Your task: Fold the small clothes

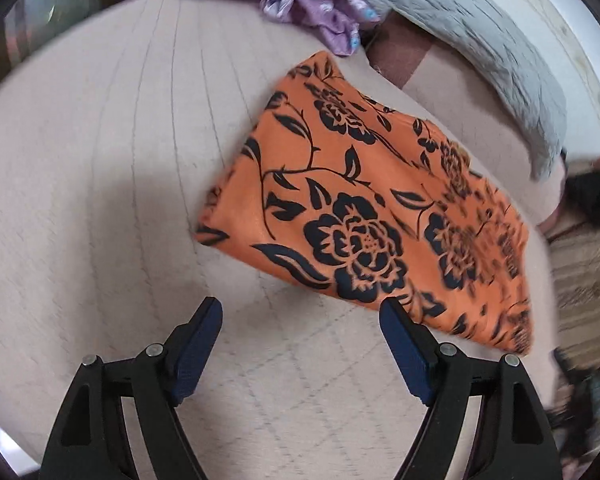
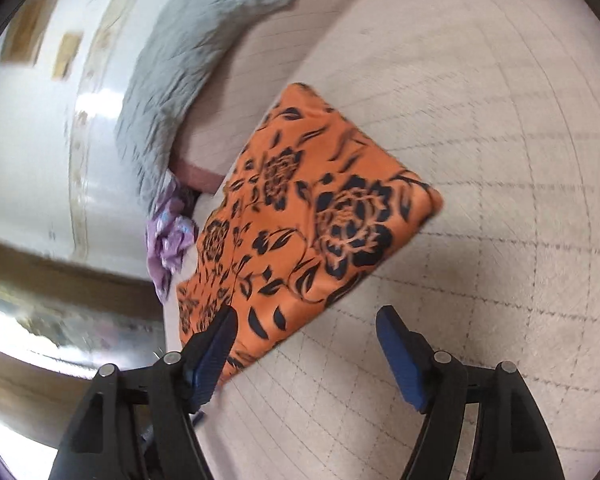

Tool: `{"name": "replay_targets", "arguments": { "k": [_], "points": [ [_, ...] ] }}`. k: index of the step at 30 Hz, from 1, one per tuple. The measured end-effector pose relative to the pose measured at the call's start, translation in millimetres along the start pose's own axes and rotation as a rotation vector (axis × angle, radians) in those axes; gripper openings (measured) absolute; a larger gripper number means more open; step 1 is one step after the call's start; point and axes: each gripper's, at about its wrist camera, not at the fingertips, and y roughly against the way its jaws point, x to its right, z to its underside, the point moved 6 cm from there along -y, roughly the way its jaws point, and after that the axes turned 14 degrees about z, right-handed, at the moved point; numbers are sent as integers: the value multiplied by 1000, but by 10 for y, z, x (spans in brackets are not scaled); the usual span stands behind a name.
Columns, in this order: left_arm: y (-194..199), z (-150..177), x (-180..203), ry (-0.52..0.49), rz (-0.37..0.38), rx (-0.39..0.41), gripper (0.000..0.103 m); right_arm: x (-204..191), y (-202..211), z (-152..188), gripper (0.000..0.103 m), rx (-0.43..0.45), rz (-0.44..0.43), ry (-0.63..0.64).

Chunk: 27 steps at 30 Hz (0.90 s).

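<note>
The folded orange floral garment (image 1: 364, 216) lies flat on the quilted bed cover (image 1: 100, 184), its long axis slanting across both empty, spread-jawed grippers, left gripper (image 1: 302, 308) and right gripper (image 2: 306, 316), about equally near.

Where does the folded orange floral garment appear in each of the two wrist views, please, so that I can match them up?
Left wrist view: the orange floral garment lies right of centre, its near edge by one fingertip of the open left gripper.
Right wrist view: the garment lies centre-left, its near corner by the open right gripper.
Shared landmark: the crumpled purple cloth beyond the garment, beside the grey blanket.
</note>
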Motion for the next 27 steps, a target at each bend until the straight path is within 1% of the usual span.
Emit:
{"name": "replay_targets", "arguments": {
  "k": [1,4,6,8,10,11,12,13,14,15,16,17,18,19,20,21,24,27],
  "points": [
    [-21,-19,-2,12,26,7,81,39,-46,-28,75,-7,-5,-35],
    [-129,-100,-40,74,48,35,81,130,-209,-98,75,-32,-16,-111],
    [-245,-191,-94,125,78,44,81,202,-406,-151,75,-62,-14,-168],
    [-258,-302,-102,148,97,104,80,231,-483,-258,76,-36,-37,-212],
    [-288,-366,-94,161,122,131,80,178,-533,-383,78,-6,-46,-205],
    [-309,-395,-94,164,126,146,77,162,-564,-426,79,-1,-46,-205],
    [-331,-419,-100,167,120,154,68,144,-610,-482,80,5,-44,-209],
    [-348,-443,-107,167,108,163,63,119,-640,-529,82,15,-46,-212],
    [-371,-470,-110,163,98,168,52,79,-669,-586,82,32,-46,-207],
    [-386,-481,-113,152,86,172,44,33,-689,-626,82,47,-42,-196],
    [-412,-501,-107,138,77,172,42,-10,-713,-659,80,65,-32,-176],
    [-431,-516,-101,131,70,171,37,-59,-736,-682,73,90,-12,-149],
    [-453,-532,-83,112,55,166,31,-102,-752,-685,63,105,6,-123],
    [-485,-559,-43,87,41,161,27,-164,-800,-674,24,100,21,-83],
    [-443,-551,-61,72,37,162,24,-185,-867,-658,25,70,21,-68],
    [-392,-541,-44,55,33,166,22,-171,-899,-632,25,58,32,-74],
    [-210,-525,79,-13,21,193,20,-234,-720,-607,23,119,17,-55],
    [47,-467,182,-60,50,227,19,-404,-359,-532,21,204,-4,21]
  ]
}}
